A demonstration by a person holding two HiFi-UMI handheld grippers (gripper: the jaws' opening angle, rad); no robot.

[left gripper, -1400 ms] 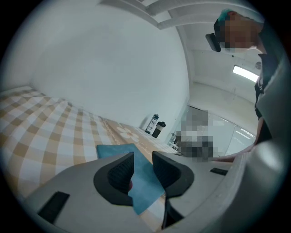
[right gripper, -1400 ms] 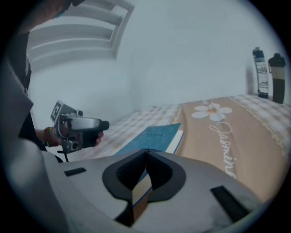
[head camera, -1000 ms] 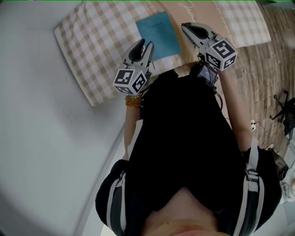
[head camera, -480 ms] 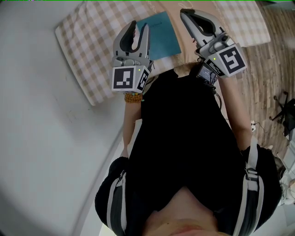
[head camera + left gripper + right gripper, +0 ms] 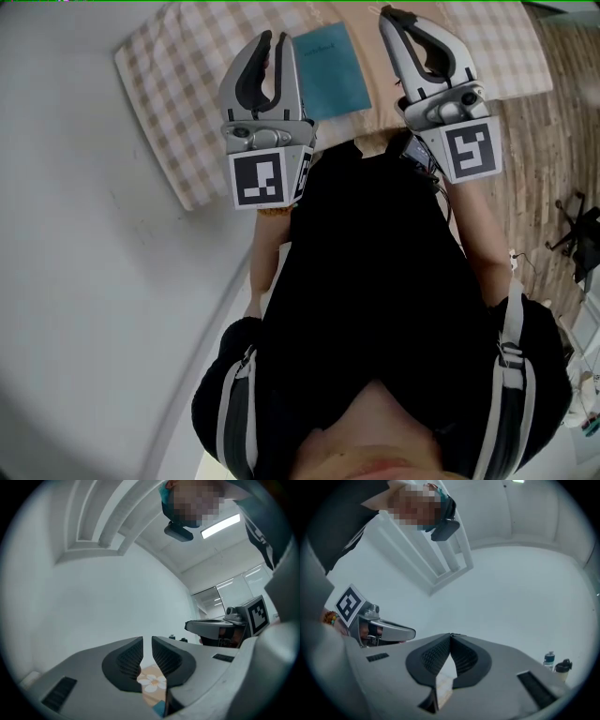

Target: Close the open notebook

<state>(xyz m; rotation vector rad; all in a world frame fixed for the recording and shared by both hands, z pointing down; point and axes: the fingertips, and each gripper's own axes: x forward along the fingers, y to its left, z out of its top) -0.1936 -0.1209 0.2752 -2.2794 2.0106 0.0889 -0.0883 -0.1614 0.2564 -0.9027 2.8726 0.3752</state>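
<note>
Looking down in the head view, you see the notebook (image 5: 330, 70) lying flat on the checked cloth (image 5: 178, 103), closed, with its teal cover facing up. Both tools are raised above the near edge of that cloth, side by side and clear of the notebook. Your left gripper (image 5: 275, 42) is over the cloth just left of the notebook, and your right gripper (image 5: 387, 14) is over the cloth just right of it. Neither one touches the cover. In the left gripper view, the left gripper (image 5: 147, 639) has just been closing its jaws. They now stand a narrow slit apart with nothing between them. Only a patch of tan fabric with a white flower (image 5: 152, 682) shows far below through the gap. The right gripper (image 5: 206, 626) shows off to the side against a pale wall. In the right gripper view, the right gripper (image 5: 450, 635) has its jaw tips pressed together at the front and has hold of nothing. A pale strip of the surface below shows through the opening behind the tips. The left gripper (image 5: 393, 632) sits level with it at the picture's left edge, and two bottles (image 5: 555, 660) stand far off at the right.
</note>
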